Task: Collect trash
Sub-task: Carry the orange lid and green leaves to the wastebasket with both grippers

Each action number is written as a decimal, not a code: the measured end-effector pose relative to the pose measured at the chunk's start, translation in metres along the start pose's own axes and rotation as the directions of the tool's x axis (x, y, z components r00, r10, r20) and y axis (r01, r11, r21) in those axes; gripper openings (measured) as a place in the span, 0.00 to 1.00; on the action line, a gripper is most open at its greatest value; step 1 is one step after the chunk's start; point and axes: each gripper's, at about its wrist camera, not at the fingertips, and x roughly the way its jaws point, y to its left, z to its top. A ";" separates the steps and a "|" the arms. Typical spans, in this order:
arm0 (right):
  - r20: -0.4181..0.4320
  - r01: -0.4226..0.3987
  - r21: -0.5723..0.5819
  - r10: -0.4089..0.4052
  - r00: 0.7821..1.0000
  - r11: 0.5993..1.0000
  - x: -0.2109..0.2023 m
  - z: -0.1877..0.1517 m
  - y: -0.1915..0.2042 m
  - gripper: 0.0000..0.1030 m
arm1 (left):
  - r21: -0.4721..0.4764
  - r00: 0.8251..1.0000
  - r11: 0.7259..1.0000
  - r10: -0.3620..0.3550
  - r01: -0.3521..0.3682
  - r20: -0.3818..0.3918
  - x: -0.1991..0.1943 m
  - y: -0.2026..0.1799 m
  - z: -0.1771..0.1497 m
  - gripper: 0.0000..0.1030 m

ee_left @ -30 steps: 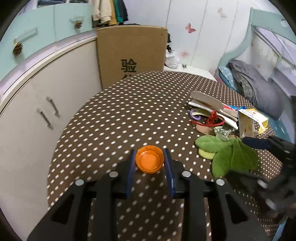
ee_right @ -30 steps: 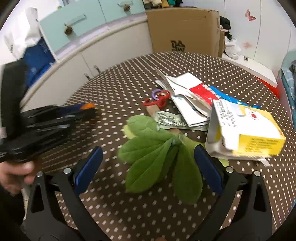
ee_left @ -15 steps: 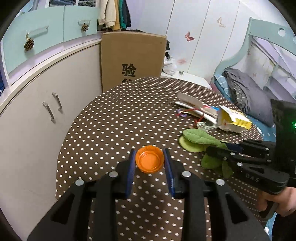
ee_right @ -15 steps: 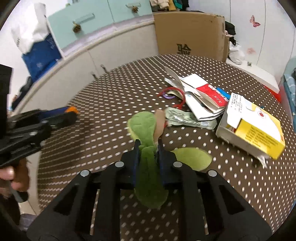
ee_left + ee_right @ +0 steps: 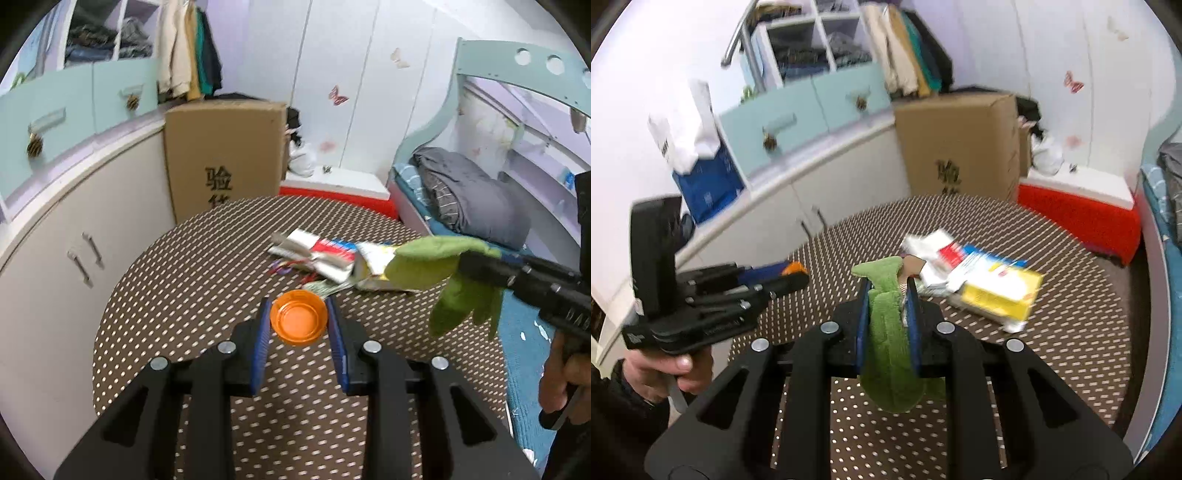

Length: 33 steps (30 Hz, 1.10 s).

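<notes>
My left gripper [image 5: 298, 314] is shut on an orange bottle cap [image 5: 298, 322] and holds it above the dotted brown table [image 5: 207, 273]. My right gripper [image 5: 887, 291] is shut on a green leaf-shaped cloth [image 5: 886, 325], lifted off the table; the cloth hangs below the jaws. The cloth also shows in the left wrist view [image 5: 436, 269], at the right. More trash lies on the table: a yellow carton [image 5: 1001, 291], folded papers and wrappers [image 5: 934, 254], and a red and purple band [image 5: 288, 265].
A cardboard box [image 5: 225, 158] stands behind the table. White cabinets [image 5: 74, 236] run along the left. A bed with a grey blanket [image 5: 469, 199] is at the right. A red and white box [image 5: 1078, 206] sits on the floor beyond the table.
Both grippers have risen above the table. The right gripper, shut on the green cloth half a second ago, has lifted it clear of the table. The left still holds the cap.
</notes>
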 end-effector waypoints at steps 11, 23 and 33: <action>0.188 0.099 0.093 -0.115 0.975 0.991 -0.110 0.009 -0.062 0.17 | 0.124 0.994 0.990 -0.082 0.072 0.074 -0.013 -0.090 0.035 0.28; 0.276 0.246 0.247 -0.312 0.909 0.937 -0.206 -0.021 -0.132 0.17 | 0.238 0.972 0.951 -0.221 0.197 0.077 -0.008 -0.189 0.050 0.28; 0.157 0.323 0.447 -0.429 0.890 0.834 -0.218 -0.078 -0.214 0.18 | 0.300 0.950 0.904 -0.313 0.305 -0.023 0.028 -0.265 0.042 0.28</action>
